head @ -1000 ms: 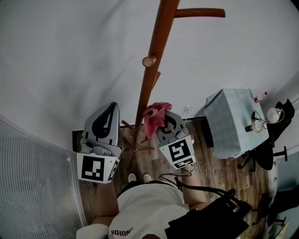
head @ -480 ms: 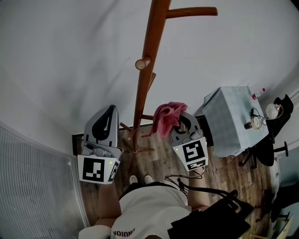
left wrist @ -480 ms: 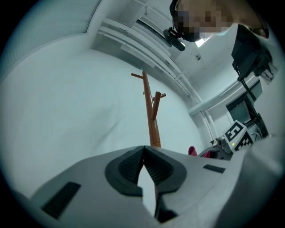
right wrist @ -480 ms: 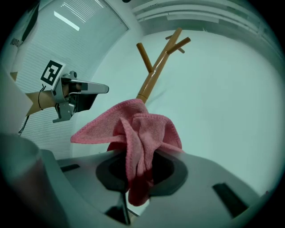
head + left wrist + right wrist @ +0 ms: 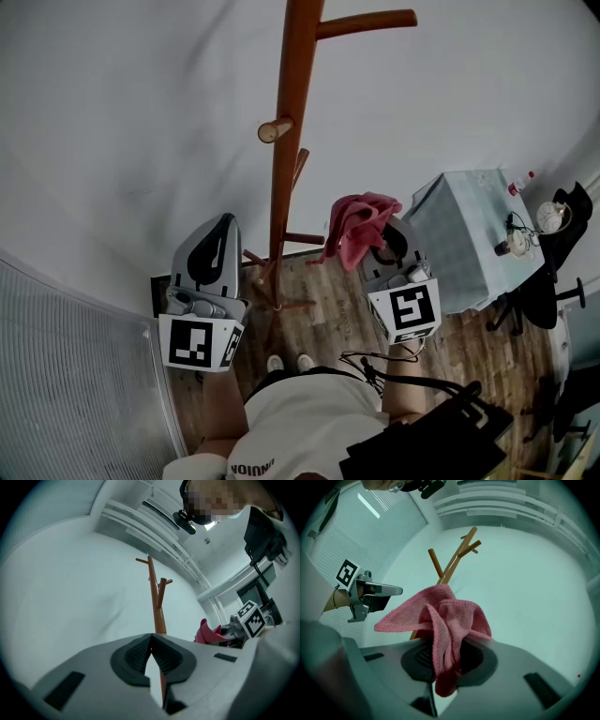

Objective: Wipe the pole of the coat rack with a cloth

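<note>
Against the far white wall: a wooden coat rack (image 5: 284, 141) stands on the wood floor (image 5: 323, 314), with its pole rising between the two grippers.
Cut off: the upper edge of the head view crops the rack's top; one peg reaches right, and a stub points left.
Hidden: folds of the pink cloth (image 5: 359, 225) cover the right gripper's fingertips in both views.
Hard to make out: the small things on the table are too tiny to name, apart from a bottle with a red cap (image 5: 520, 183).
Cloth: it is bunched and sits right of the pole, apart from it, spilling out above and below the jaws.
Right gripper (image 5: 386, 246): its jaws pinch the cloth (image 5: 450, 616).
Left gripper (image 5: 220, 230): it is left of the pole and not touching it. Its jaws are pressed together at the tips with nothing between them, and the pole shows through the gap below.
Right side: a table (image 5: 469, 239) under a pale checked cover, with a black office chair (image 5: 544, 281) beyond it.
Left side: a ribbed white panel (image 5: 75, 375).
Near: the person's shoes (image 5: 277, 362) and a black bag (image 5: 422, 450).
Writing: the upside-down letters on the shirt (image 5: 281, 422) appear to read UNION, partly cut off.
</note>
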Demonstrator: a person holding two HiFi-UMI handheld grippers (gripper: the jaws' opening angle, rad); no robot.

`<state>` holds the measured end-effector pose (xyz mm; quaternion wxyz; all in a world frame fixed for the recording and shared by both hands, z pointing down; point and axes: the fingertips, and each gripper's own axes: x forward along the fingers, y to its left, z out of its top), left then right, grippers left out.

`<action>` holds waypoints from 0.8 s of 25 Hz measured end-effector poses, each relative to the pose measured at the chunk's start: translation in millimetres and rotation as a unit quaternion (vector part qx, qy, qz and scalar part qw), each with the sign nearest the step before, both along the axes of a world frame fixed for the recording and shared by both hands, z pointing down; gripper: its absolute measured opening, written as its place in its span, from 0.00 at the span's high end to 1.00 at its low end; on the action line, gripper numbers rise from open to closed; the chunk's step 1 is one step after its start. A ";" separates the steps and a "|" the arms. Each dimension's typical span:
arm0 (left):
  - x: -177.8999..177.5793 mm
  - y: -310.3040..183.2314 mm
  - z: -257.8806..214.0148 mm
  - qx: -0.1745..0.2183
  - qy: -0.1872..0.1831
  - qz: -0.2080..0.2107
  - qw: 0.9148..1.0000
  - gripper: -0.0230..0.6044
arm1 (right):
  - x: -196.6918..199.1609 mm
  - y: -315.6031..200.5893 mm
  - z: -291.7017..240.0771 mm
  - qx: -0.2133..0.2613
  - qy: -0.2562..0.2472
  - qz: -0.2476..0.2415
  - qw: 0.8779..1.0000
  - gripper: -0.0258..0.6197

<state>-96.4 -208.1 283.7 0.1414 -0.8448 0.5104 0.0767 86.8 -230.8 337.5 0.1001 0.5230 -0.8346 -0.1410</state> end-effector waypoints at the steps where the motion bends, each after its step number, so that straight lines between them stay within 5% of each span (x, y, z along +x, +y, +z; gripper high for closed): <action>1: -0.1 0.2 0.3 0.000 0.000 0.000 1.000 0.94 | -0.2 0.3 -3.2 0.006 -0.002 0.001 1.000 0.83; 11: -3.0 1.1 -5.8 0.007 -0.001 -0.003 1.000 0.94 | -0.7 0.8 -33.8 0.073 -0.024 0.018 0.997 0.83; 20: -4.5 1.6 -5.2 0.005 -0.001 -0.002 1.000 0.94 | 7.7 6.6 -41.1 0.083 -0.025 0.043 0.995 0.83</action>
